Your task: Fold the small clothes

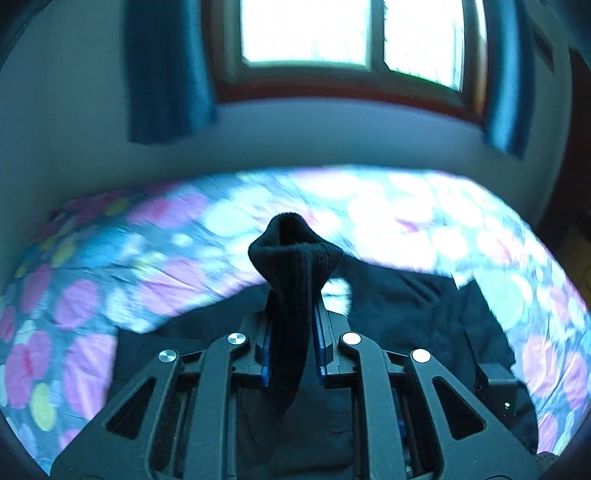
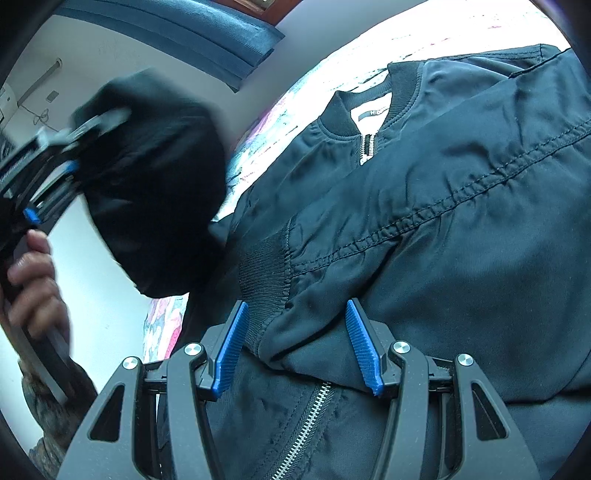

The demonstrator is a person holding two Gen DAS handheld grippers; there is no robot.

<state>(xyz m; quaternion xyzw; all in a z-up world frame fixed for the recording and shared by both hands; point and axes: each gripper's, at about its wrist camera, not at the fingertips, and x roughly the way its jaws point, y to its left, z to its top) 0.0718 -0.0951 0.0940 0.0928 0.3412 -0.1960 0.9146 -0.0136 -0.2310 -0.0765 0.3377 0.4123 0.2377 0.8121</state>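
Big floral bedspread (image 1: pixel 110 266) underneath everything, pink and yellow blobs, soft and a bit rumpled. Spread across it, a dark bomber jacket (image 2: pixel 461 206), front side up, collar (image 2: pixel 343 114) toward the far end and metal zipper (image 2: pixel 306 417) running down near the camera. Looks like thin, slick nylon: light, floppy, probably slidey on the sheet and happy to bunch up instead of creasing clean. Ribbed knit parts are the grippy bits, so best bet for a hold is a cuff or the hem band, not the smooth shell.

Left sleeve already up in the air: ribbed cuff (image 1: pixel 293 251) pinched tight in the left gripper (image 1: pixel 293 350), jaws nearly together on the knit, cuff end poking out past the tips. From the right side, same thing seen blurred, a dark lump of sleeve fabric hanging off that gripper, a hand (image 2: pixel 33 280) on the handle.

Right gripper (image 2: pixel 299 347) parked low over the other sleeve, blue pads (image 2: pixel 231 350) standing moderately wide either side of the ribbed cuff (image 2: pixel 264 273), not squeezing anything.

Around it: window (image 1: pixel 351 33) blowing out the light, blue curtains (image 1: pixel 166 70) either side, pale wall. Nothing solid in the way really; only risk is the zipper or the loose sleeve snagging under the fold.
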